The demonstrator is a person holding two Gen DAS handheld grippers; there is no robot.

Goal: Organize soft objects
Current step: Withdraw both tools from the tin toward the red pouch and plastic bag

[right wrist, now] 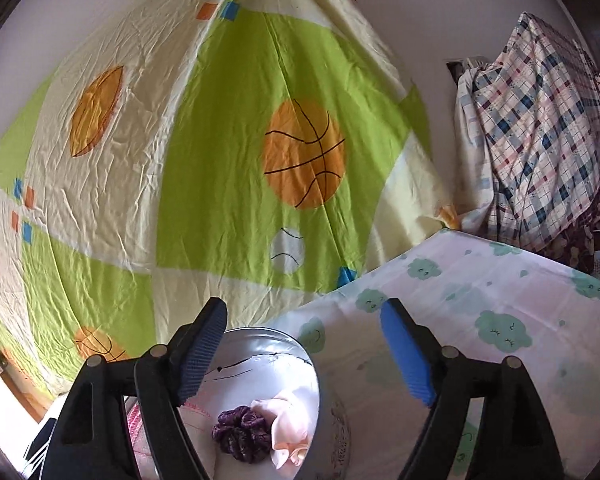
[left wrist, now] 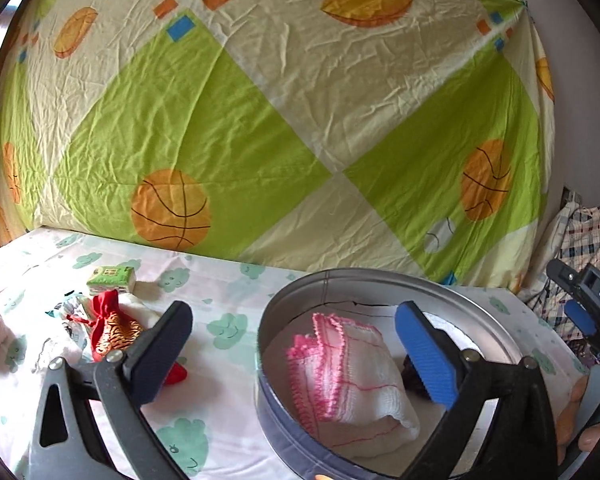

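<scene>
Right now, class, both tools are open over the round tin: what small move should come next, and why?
Probably swing the left tool left toward the red drawstring pouch. The pink-edged white cloth already lies inside the round tin, nothing sits between the open pads, and the pouch is still out on the sheet.

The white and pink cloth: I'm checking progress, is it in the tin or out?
In: the white and pink cloth lies folded inside the round tin, clear of both open grippers.
</scene>
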